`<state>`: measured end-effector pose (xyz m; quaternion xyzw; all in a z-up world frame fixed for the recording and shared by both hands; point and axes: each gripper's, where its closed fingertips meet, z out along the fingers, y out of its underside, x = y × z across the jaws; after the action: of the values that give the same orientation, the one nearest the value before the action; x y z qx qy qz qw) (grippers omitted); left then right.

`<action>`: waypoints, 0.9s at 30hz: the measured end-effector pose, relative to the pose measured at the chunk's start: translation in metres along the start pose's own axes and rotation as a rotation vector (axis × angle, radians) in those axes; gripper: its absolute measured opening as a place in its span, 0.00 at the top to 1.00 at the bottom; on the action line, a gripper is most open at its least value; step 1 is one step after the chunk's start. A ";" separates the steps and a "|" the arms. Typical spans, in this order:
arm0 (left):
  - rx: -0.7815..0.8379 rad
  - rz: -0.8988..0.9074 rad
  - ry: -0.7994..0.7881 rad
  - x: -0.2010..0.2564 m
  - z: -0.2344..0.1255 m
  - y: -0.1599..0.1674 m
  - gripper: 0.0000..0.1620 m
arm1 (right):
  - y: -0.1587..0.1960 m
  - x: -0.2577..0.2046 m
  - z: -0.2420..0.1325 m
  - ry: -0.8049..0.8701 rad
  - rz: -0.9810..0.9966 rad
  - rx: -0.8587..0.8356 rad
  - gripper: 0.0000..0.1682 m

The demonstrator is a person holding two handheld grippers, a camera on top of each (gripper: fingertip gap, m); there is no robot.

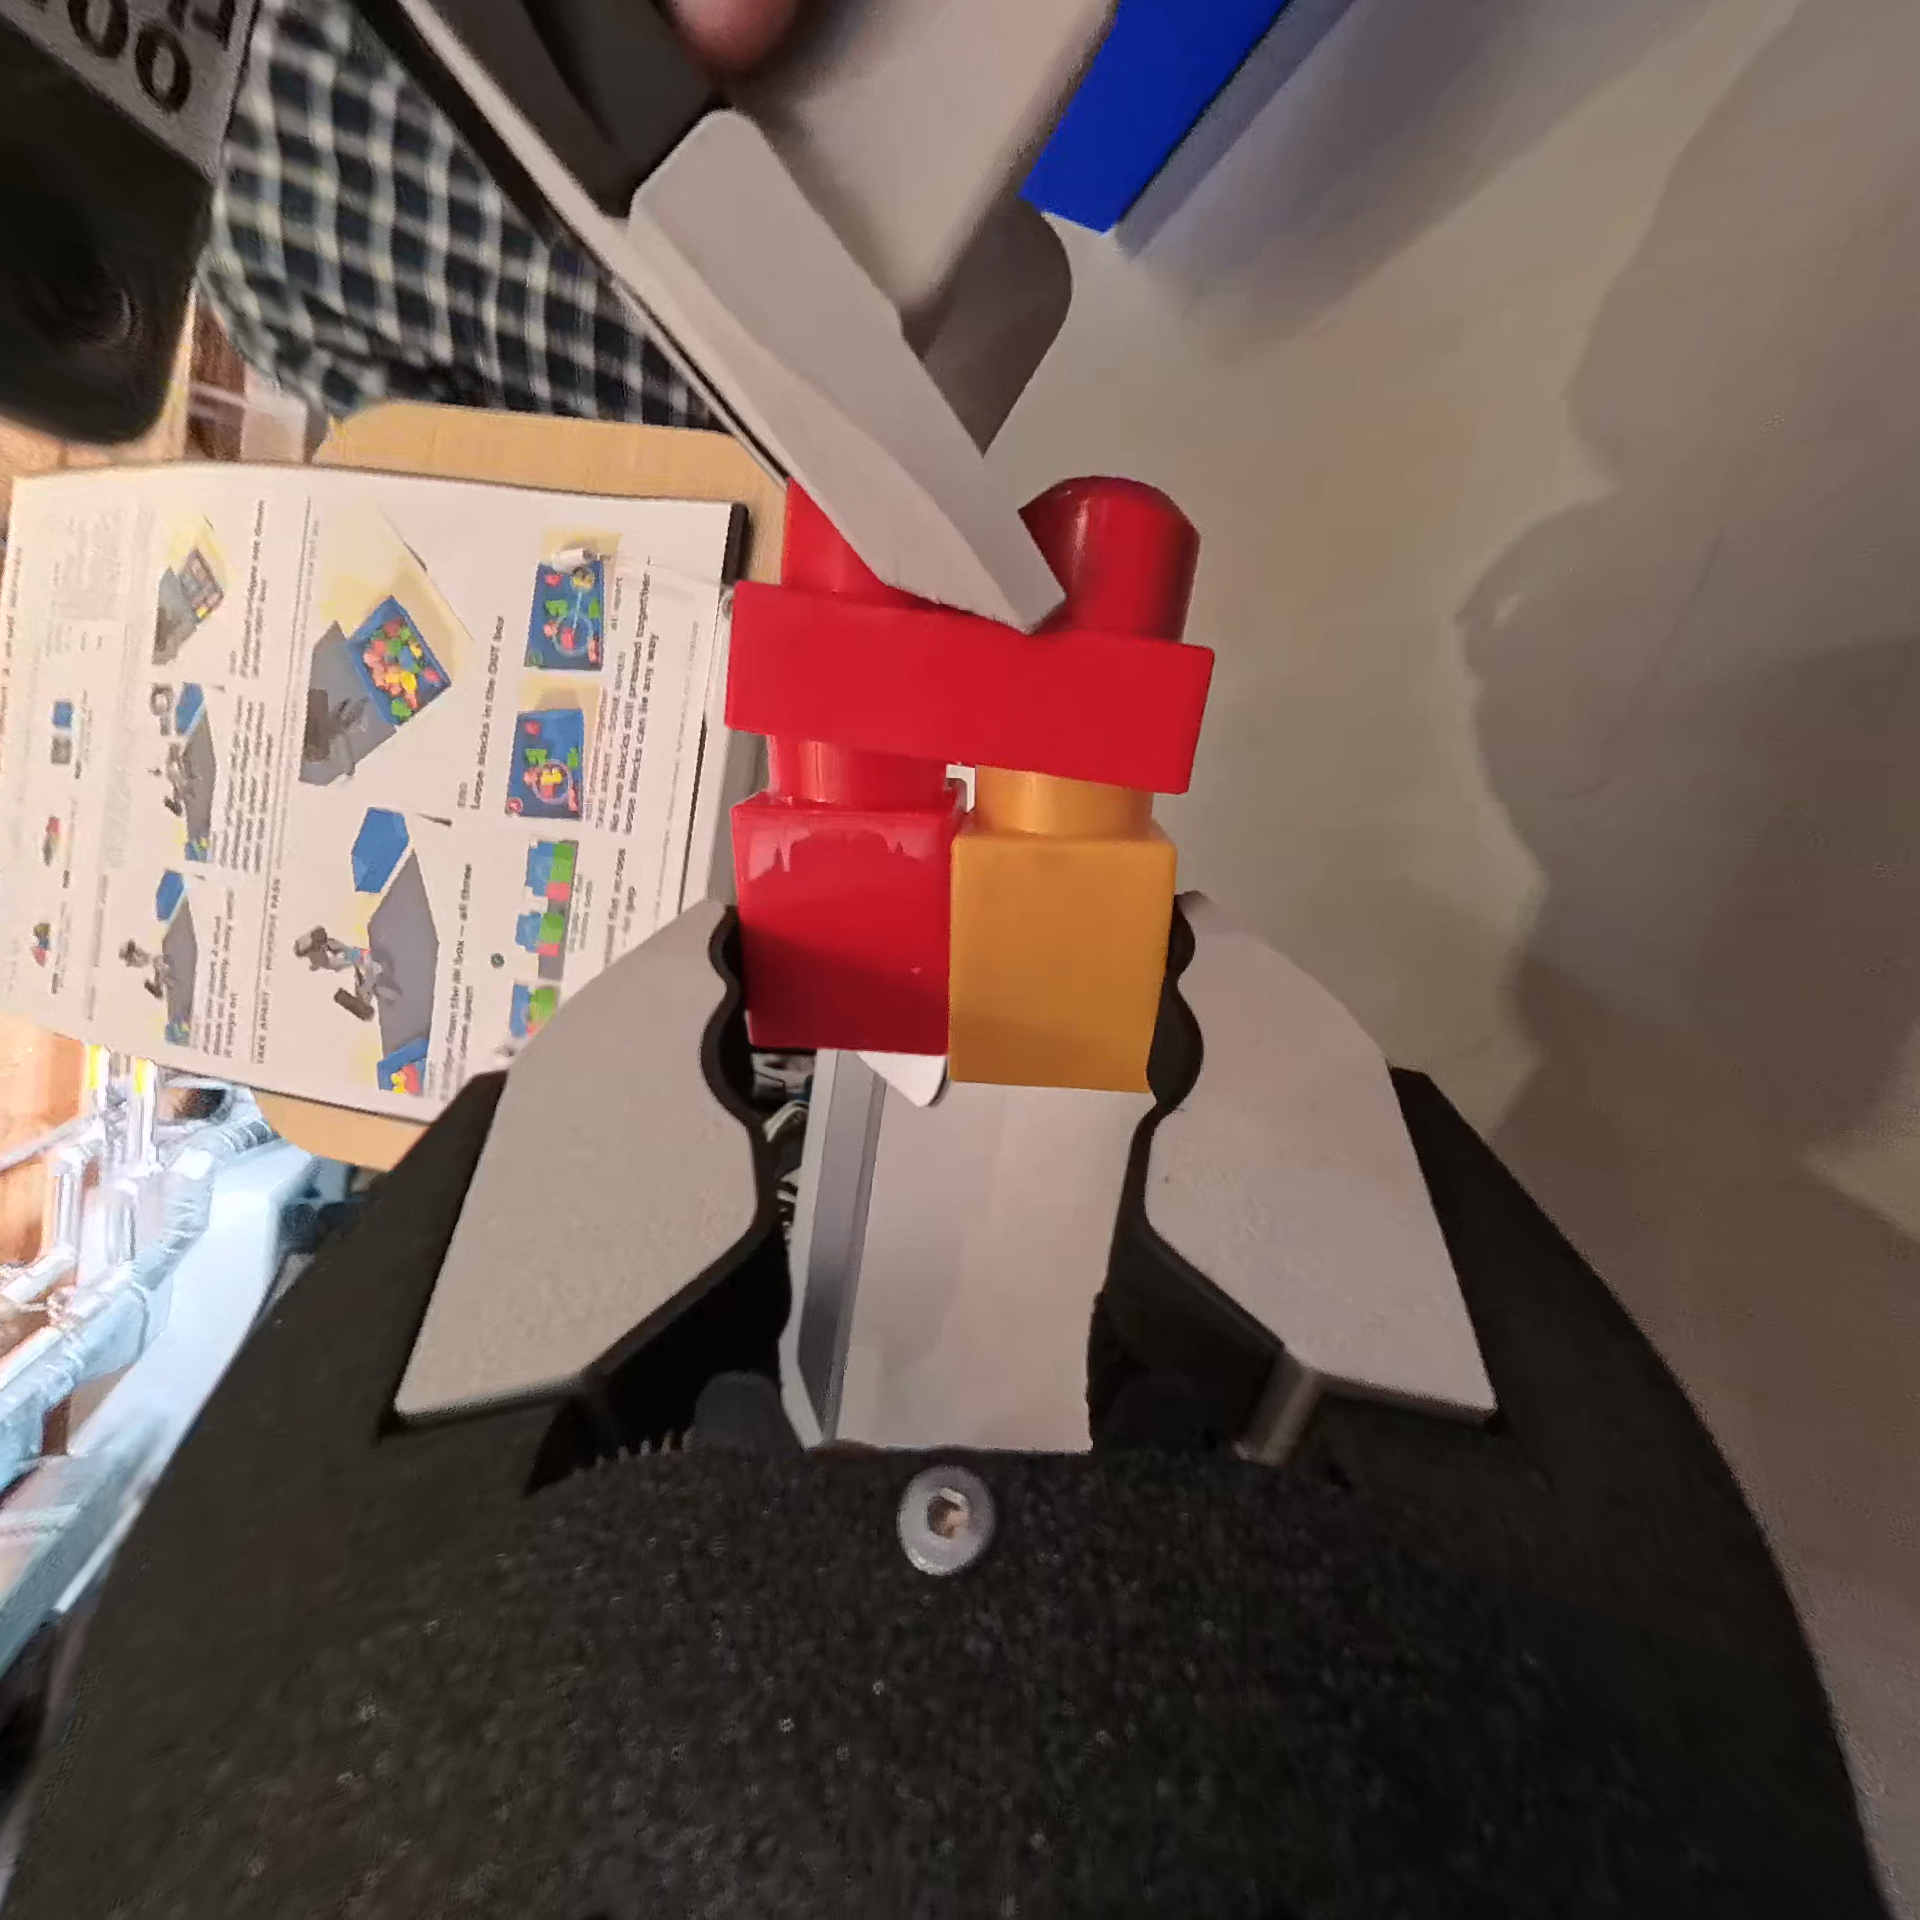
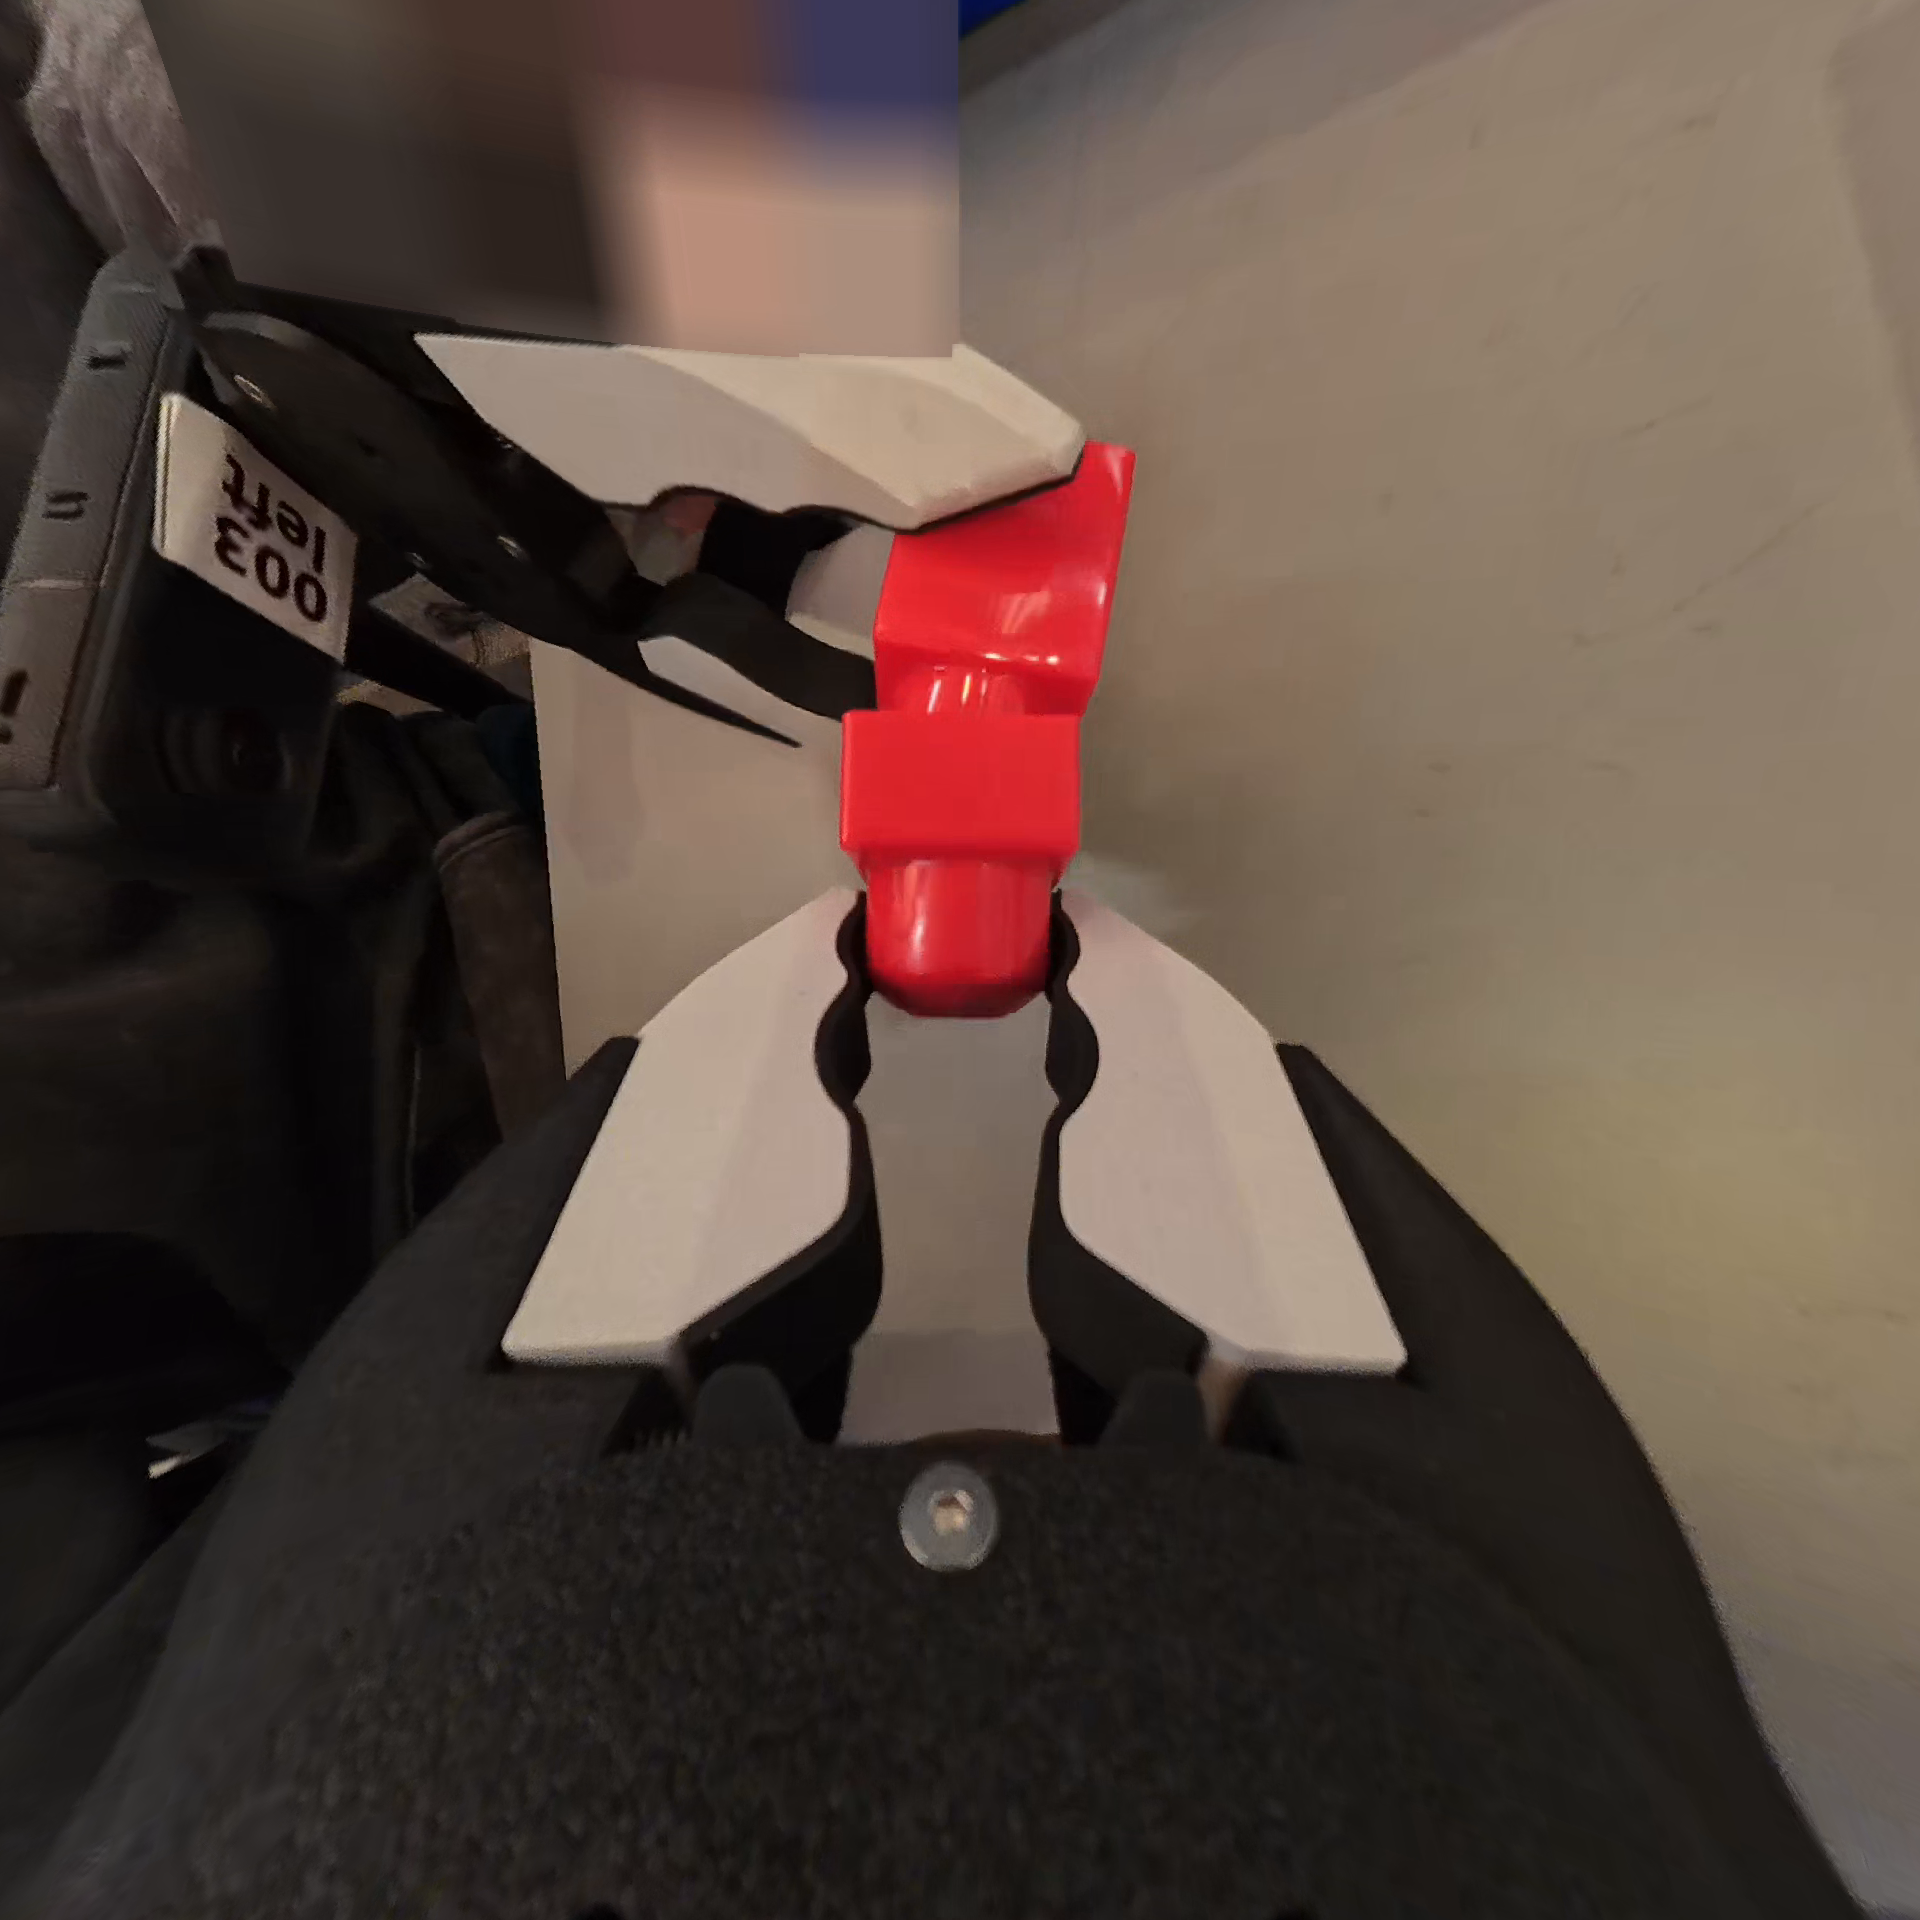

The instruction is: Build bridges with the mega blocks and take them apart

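Observation:
My left gripper (image 1: 951,935) is shut on a red block (image 1: 842,925) and an orange block (image 1: 1060,956) held side by side. A flat red two-stud block (image 1: 966,696) sits across their studs as a bridge. In the right wrist view my right gripper (image 2: 956,935) is shut on one stud (image 2: 951,951) of that flat red block (image 2: 956,779). A finger (image 1: 914,447) of the right gripper reaches down between the two studs in the left wrist view. The left gripper's upper finger (image 2: 790,426) presses the lower red block (image 2: 997,582). The orange block is hidden in the right wrist view.
The blocks are held above a pale grey table (image 1: 1558,831). A printed instruction sheet (image 1: 364,779) lies on cardboard to the left, beyond the table edge. A blue box (image 1: 1143,114) stands at the far end. A person's checked sleeve (image 1: 416,260) is at upper left. Spacing between my two grippers at the tips: around 5 cm.

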<state>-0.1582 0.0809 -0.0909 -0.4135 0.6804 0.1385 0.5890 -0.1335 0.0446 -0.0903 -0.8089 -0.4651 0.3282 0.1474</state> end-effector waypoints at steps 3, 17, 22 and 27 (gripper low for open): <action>-0.004 0.036 0.007 0.005 0.000 -0.003 0.54 | 0.006 0.000 0.001 0.007 0.007 -0.040 0.82; -0.040 0.095 0.009 0.013 0.006 -0.006 0.54 | 0.016 0.006 0.005 0.062 0.029 -0.149 0.82; -0.048 0.070 -0.001 0.018 0.008 -0.007 0.54 | 0.020 0.007 0.006 0.062 0.029 -0.150 0.82; -0.065 0.048 -0.019 0.021 0.013 -0.008 0.54 | 0.023 0.010 0.005 0.076 0.046 -0.135 0.82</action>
<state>-0.1432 0.0763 -0.1108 -0.4147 0.6796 0.1787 0.5781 -0.1184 0.0401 -0.1107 -0.8394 -0.4613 0.2685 0.1025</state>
